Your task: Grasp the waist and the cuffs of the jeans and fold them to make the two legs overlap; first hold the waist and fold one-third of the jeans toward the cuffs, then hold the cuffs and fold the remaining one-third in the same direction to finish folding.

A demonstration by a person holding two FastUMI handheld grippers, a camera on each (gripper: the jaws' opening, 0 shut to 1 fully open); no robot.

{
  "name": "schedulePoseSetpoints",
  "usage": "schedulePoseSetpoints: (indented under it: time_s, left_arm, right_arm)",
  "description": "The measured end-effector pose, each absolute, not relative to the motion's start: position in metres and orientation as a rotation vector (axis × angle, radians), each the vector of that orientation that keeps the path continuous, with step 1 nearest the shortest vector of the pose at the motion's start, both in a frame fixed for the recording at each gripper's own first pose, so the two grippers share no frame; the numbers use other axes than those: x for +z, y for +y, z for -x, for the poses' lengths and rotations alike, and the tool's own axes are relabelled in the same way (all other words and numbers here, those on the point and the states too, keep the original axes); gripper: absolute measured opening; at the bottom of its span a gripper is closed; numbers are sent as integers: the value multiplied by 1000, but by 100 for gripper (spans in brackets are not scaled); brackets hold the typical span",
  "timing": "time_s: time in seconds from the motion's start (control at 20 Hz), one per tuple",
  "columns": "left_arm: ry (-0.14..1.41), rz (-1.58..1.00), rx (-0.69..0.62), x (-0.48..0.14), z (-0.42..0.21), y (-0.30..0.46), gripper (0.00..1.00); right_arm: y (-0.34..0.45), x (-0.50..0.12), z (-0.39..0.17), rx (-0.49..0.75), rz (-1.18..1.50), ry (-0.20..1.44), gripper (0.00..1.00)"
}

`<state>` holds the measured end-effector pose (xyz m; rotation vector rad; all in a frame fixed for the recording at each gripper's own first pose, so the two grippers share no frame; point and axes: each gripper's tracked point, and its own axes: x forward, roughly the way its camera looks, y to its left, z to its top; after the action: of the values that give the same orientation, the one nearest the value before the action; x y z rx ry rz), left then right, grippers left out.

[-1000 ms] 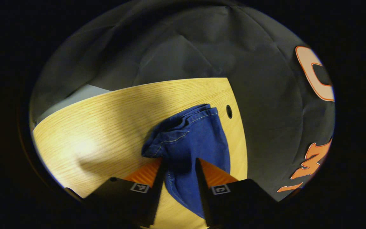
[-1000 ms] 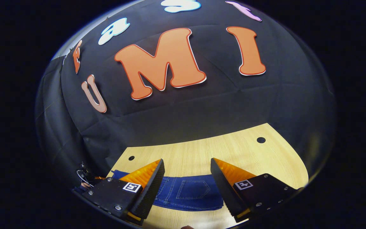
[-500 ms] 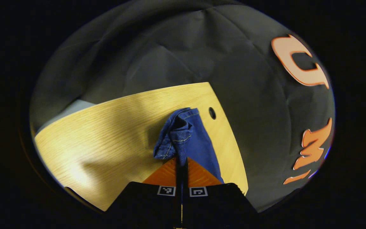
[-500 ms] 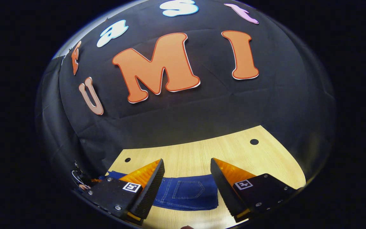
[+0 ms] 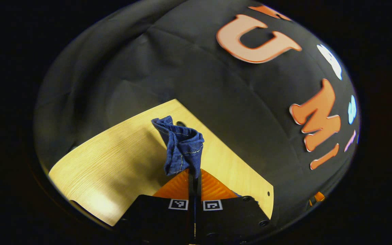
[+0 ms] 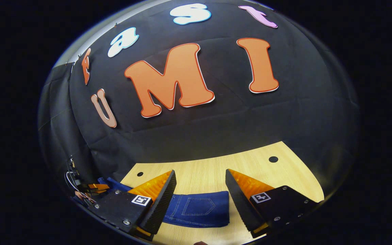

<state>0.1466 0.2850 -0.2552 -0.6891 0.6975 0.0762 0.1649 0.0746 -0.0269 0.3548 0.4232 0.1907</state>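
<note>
The blue jeans lie on the light wooden table (image 6: pixel 213 168). In the left gripper view my left gripper (image 5: pixel 194 173) is shut on a bunched hem end of the jeans (image 5: pixel 182 146), which stands up off the table (image 5: pixel 114 166) above the orange fingers. In the right gripper view my right gripper (image 6: pixel 201 188) is open and hangs a little above the waist part of the jeans (image 6: pixel 199 210), whose back pocket shows between the fingers. At the far left there, the other gripper (image 6: pixel 92 188) holds the raised denim.
The black cloth wall runs close behind the table's far edge. Small round holes (image 6: pixel 273 159) (image 6: pixel 140 174) sit near the table's back corners. Bare wood stretches left of the lifted hem in the left gripper view.
My left gripper shut on the hem end of the jeans, then lifted and turned with it. The right gripper stayed open and barely shifted.
</note>
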Motion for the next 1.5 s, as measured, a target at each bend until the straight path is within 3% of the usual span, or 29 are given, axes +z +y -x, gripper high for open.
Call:
schedulePoseSetpoints:
  time_s: [0.3,0.5,0.75,1.1,1.2,1.4,1.5]
  left_arm:
    - [642,490,-147,-183,-173,166,1]
    - [655,425,-264,-169,-182,88,1]
    - [735,351,-402,-185,-176,-11,2]
    - [893,90,-490,-252,-145,-104,2]
    - [844,-24,-569,-254,-134,-128,10]
    - [776,36,-665,-206,-112,-155,59]
    - [720,33,-643,-189,-118,-142,73]
  right_arm:
    - [57,-27,-162,213,-368,413,92]
    - [44,-28,-157,217,-371,408,92]
    - [19,-33,-149,197,-388,413,92]
    - [-8,-46,-140,179,-397,437,92]
    - [-17,-50,-140,168,-400,440,92]
    - [-29,-51,-146,156,-398,428,92]
    - [-27,-45,-150,163,-401,411,92]
